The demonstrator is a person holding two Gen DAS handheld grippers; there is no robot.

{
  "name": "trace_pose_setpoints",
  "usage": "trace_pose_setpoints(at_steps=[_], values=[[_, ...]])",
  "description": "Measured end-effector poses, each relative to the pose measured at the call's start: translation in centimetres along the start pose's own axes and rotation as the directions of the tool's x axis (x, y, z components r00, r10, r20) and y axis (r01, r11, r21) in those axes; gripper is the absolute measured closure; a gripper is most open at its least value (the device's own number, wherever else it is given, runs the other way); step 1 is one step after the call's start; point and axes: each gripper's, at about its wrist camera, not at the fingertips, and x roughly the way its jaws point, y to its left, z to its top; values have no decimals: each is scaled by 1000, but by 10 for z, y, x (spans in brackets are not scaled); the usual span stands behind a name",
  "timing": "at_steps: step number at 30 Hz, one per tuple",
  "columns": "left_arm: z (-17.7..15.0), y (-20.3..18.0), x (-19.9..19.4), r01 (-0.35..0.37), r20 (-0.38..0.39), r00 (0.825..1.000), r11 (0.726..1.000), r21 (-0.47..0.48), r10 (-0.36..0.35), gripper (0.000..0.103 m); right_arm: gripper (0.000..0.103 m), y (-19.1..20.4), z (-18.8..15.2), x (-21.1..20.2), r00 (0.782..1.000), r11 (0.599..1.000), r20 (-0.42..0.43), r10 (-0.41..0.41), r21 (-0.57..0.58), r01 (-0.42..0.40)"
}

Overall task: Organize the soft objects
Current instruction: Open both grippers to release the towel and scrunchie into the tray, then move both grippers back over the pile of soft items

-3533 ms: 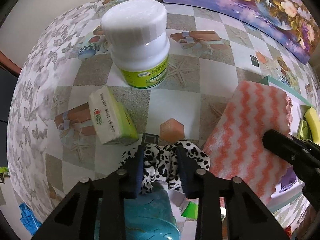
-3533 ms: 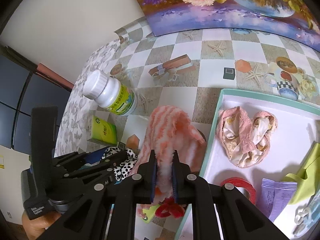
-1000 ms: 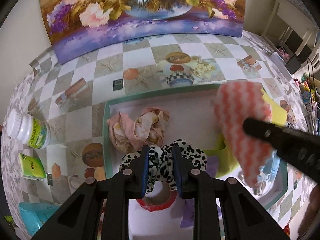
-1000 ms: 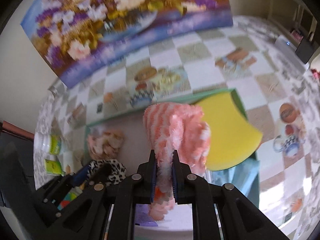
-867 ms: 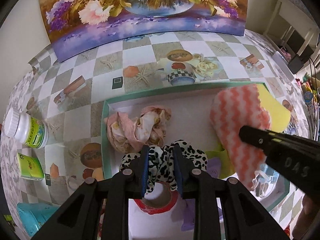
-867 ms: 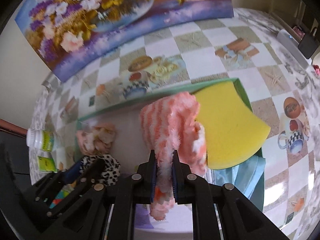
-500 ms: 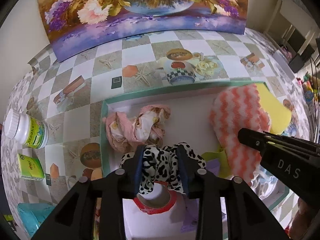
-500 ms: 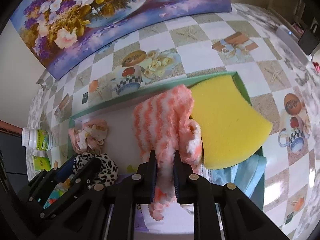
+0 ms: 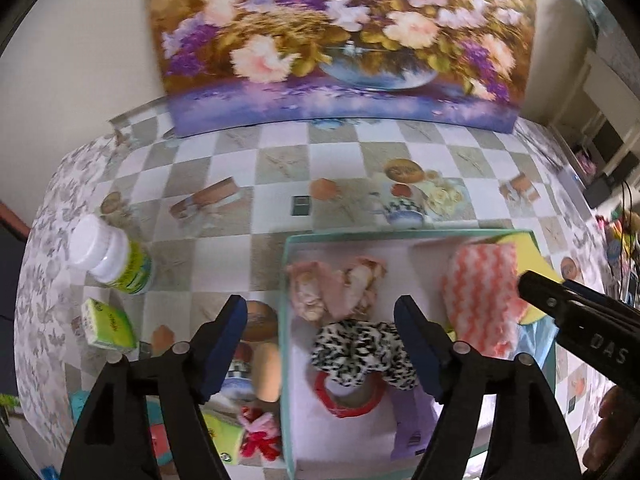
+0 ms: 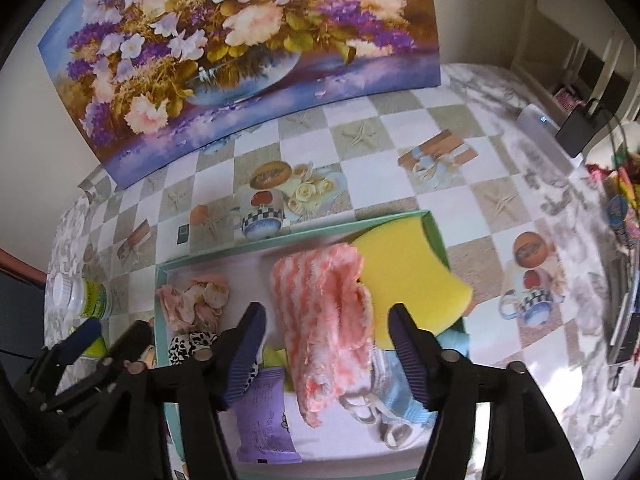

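A black-and-white spotted scrunchie [image 9: 362, 351] lies in the green-rimmed tray [image 9: 285, 280], on a red tape roll [image 9: 344, 400]. My left gripper [image 9: 320, 340] is open above it, holding nothing. An orange-and-white striped cloth [image 10: 324, 320] lies in the tray against a yellow sponge [image 10: 408, 276]. My right gripper [image 10: 326, 344] is open over the cloth, holding nothing. The cloth also shows in the left wrist view [image 9: 480, 300]. A pink floral scrunchie [image 9: 336, 292] sits at the tray's far left; it also shows in the right wrist view [image 10: 192, 304].
A white bottle with a green label [image 9: 112, 260] and a small green box [image 9: 106, 324] stand left of the tray. A purple packet [image 10: 264, 420], light blue cloth [image 10: 404, 396] and white straps lie in the tray. A flower painting [image 9: 340, 40] leans at the back.
Both grippers have opened. The spotted scrunchie and the striped cloth were let go and now lie in the tray. Both grippers have pulled back a little.
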Motion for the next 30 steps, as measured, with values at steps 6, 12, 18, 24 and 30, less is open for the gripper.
trace_pose_setpoints(at_steps=[6, 12, 18, 24, 30], values=[[2, 27, 6, -38, -17, 999, 997, -69, 37, 8, 4, -5, -1, 8, 999, 999, -15, -49, 2, 49], [3, 62, 9, -74, -27, 997, 983, -167, 71, 6, 0, -6, 0, 5, 999, 999, -1, -51, 4, 51], [2, 82, 5, -102, -37, 995, 979, -175, 97, 6, 0, 0, -1, 5, 997, 997, -17, -70, -15, 70], [-1, 102, -13, -143, -24, 990, 977, -160, 141, 6, 0, 11, -1, -5, 996, 996, -3, -84, -40, 84], [-8, 135, -37, -185, 13, 982, 963, -197, 191, 6, 0, 36, -1, -29, 997, 997, 63, -47, -64, 51]])
